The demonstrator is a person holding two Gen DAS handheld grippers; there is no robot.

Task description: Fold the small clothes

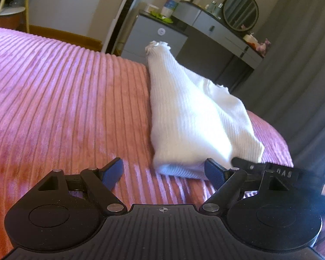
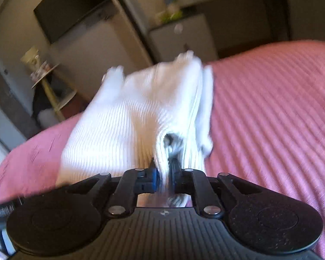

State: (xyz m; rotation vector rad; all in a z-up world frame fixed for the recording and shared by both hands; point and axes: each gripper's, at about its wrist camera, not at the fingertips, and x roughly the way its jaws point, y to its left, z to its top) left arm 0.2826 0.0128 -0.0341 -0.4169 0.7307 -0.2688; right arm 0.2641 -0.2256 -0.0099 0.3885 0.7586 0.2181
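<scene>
**Right tongs clamped on white knit, left tongs wide and empty**

Right gripper (image 2: 164, 173): jaws nearly together, blue pads (image 2: 154, 176) pinching a bunched edge of the white ribbed garment (image 2: 127, 121). Cloth runs between the 2 fingers and back under the gripper body. Right wrist view is blurred, so the exact layer count in the pinch can't be told.

Left gripper (image 1: 163, 171): jaws spread wide, nothing between them. Right blue pad (image 1: 214, 171) sits against or just in front of the garment's near folded edge – contact can't be confirmed. Left pad (image 1: 113, 170) hangs over bare bedspread.

Garment (image 1: 184, 112) lies on the pink ribbed bedspread (image 1: 65, 99), near its right edge in the left wrist view, partly folded, a frilled end (image 1: 158, 45) lifted at the far side – the right gripper's black finger (image 1: 244, 162) reaches its near right corner
</scene>
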